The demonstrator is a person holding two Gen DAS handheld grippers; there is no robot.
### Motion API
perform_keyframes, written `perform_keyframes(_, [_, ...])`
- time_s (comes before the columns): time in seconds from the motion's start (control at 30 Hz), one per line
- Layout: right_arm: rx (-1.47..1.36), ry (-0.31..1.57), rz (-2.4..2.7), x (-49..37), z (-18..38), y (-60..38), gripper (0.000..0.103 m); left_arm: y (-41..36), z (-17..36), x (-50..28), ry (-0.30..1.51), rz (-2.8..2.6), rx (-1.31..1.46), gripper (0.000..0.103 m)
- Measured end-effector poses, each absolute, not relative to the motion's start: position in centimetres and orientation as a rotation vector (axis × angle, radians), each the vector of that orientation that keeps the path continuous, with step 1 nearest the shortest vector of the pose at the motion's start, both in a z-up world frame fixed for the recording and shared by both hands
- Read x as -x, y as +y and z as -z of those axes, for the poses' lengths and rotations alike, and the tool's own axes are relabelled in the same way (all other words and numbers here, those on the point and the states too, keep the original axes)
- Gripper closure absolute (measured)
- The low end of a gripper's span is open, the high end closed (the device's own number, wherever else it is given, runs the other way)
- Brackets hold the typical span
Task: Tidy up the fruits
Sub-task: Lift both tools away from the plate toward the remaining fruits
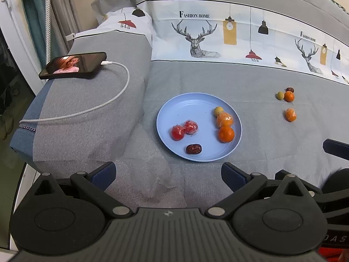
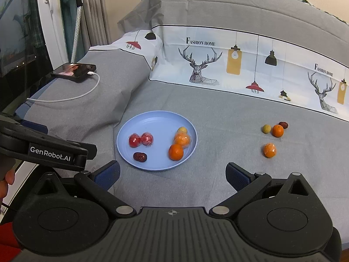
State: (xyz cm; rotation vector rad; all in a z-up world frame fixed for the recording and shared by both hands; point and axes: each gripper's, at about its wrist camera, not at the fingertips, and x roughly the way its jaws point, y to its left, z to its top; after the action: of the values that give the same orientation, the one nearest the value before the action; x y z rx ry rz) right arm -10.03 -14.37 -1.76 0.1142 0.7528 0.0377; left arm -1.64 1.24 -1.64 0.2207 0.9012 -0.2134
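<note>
On the bed's far left, a phone [image 1: 73,65] is lying on a pillow [image 1: 87,100] with a white cable [image 1: 117,91] plugged in. Further right, a blue plate [image 1: 174,111] is resting on the bed [image 1: 261,131], holding two red fruits [image 1: 184,130], a dark date [image 1: 193,149] and two oranges [image 1: 225,127]. Well right of it, four loose fruits [image 1: 288,102] are lying on the cover. Both the left gripper [image 1: 168,174] and right gripper [image 2: 172,174] are hovering near the plate, fingers spread wide and grasping nothing.
</note>
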Motion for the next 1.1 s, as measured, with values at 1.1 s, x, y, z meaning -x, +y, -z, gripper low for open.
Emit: perform_keyframes(1.1, [-0.151,0.787,-0.030,9.2,3.0,-14.8,0.001,1.0,3.0,0.3,0.947,0.202,-0.234,0.000])
